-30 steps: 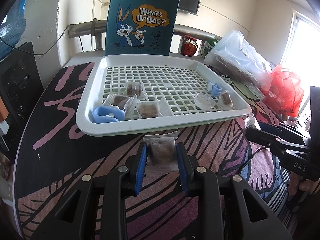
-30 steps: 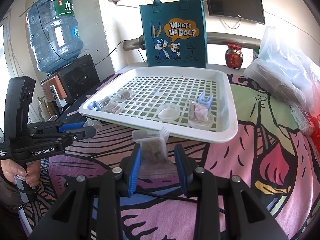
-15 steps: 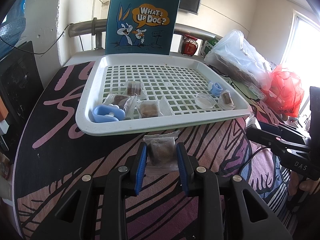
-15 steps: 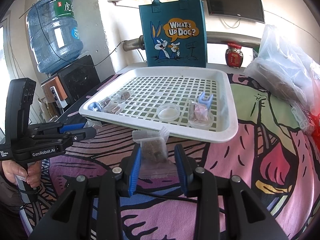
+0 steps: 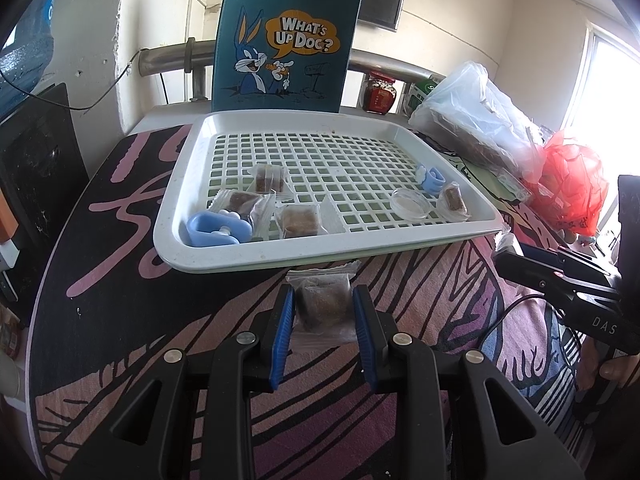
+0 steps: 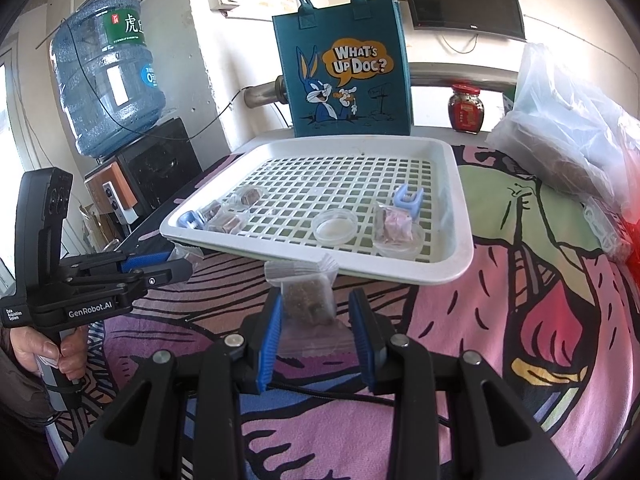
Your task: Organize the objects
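In the left wrist view my left gripper (image 5: 322,300) is shut on a clear packet holding a brown cake (image 5: 320,314), just in front of the white slotted tray's near rim (image 5: 280,258). My right gripper (image 6: 316,300) is likewise shut on a clear packet of brown crumbly snack (image 6: 306,306) before the tray rim (image 6: 360,264). The tray holds three wrapped brown cakes (image 5: 300,220), a blue clip (image 5: 216,228), a clear round dish (image 5: 410,204), a small blue holder (image 5: 430,178) and another packet (image 5: 452,200).
A teal cartoon tote bag (image 5: 284,40) stands behind the tray. A red jar (image 6: 466,108), a large clear plastic bag (image 6: 572,128) and a red bag (image 5: 568,180) lie to the right. A water bottle (image 6: 108,68) on a black cabinet stands left. A patterned cloth covers the table.
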The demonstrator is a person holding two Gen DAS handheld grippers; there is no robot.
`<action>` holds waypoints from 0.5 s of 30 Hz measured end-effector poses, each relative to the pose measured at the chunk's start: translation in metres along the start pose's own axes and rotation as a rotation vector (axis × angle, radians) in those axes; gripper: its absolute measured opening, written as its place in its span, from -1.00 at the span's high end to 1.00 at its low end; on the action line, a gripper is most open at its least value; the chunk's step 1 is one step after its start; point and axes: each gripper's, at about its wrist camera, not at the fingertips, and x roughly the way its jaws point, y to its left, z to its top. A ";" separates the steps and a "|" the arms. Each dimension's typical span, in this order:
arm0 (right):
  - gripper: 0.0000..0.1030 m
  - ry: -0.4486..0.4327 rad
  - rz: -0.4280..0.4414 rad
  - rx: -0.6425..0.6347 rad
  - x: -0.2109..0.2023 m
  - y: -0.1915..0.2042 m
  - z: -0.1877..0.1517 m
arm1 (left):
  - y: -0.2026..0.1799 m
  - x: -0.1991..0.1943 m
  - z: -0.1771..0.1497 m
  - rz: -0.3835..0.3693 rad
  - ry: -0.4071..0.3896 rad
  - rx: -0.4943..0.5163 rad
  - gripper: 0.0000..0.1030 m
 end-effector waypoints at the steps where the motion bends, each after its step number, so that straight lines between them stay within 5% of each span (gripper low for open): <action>1: 0.37 -0.001 0.001 0.002 0.000 0.000 0.000 | 0.000 0.000 0.000 0.001 0.001 0.000 0.45; 15: 0.37 -0.010 0.006 0.009 -0.002 -0.003 0.000 | 0.000 0.000 0.000 0.007 0.003 0.005 0.45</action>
